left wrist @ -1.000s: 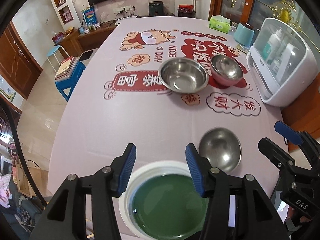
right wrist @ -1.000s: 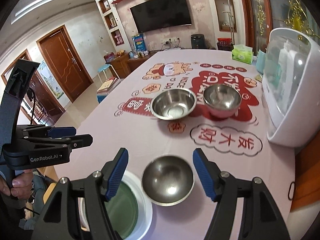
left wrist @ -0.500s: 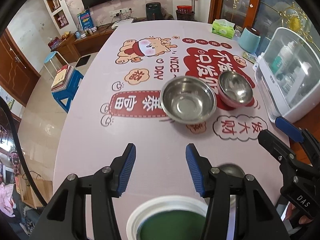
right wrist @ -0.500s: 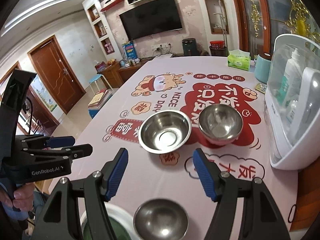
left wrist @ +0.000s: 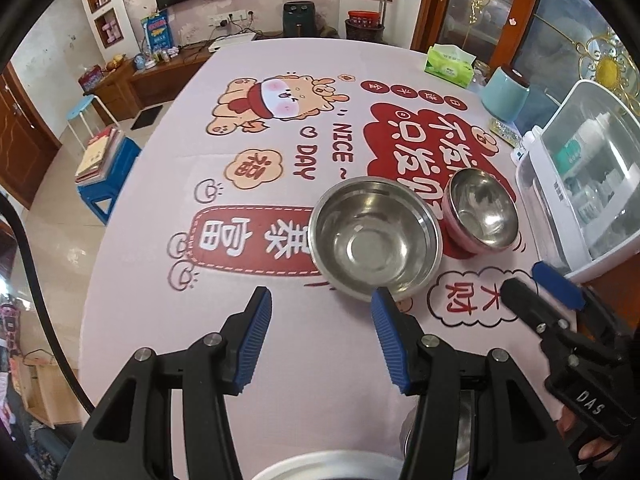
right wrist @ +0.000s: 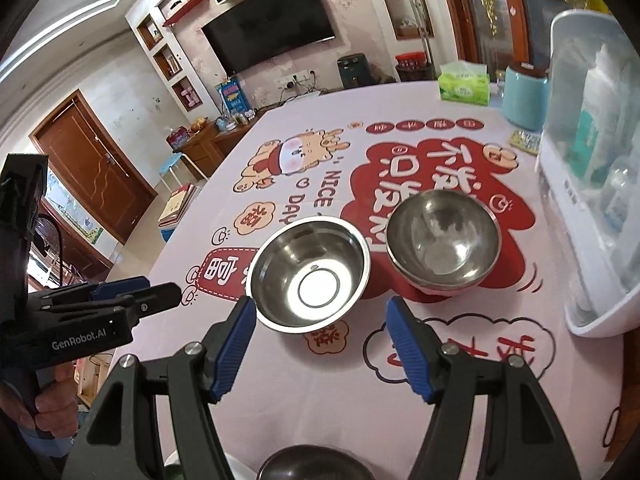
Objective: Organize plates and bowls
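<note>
Two steel bowls stand side by side on the pink printed tablecloth (left wrist: 152,300). The wider steel bowl (left wrist: 376,238) (right wrist: 310,276) is on the left and the smaller, pink-sided bowl (left wrist: 482,214) (right wrist: 442,238) on the right. My left gripper (left wrist: 320,300) hovers open and empty just short of the wide bowl's near rim. My right gripper (right wrist: 322,312) is open and empty too, with its blue pads either side of the wide bowl's near edge, above it. A third steel bowl (right wrist: 316,464) and the white rim of a plate (left wrist: 328,466) peek in at the bottom edge.
A white and clear cabinet (left wrist: 592,184) (right wrist: 596,168) stands at the table's right edge, close to the pink bowl. A teal canister (left wrist: 505,94) and a green tissue box (left wrist: 450,65) sit at the far right. A blue stool with books (left wrist: 106,168) is beside the table's left side.
Both grippers moved forward over the table, away from the green plate and small bowl, which slid to the bottom edge. The two far bowls now look larger and nearer. Jaw openings are unchanged.
</note>
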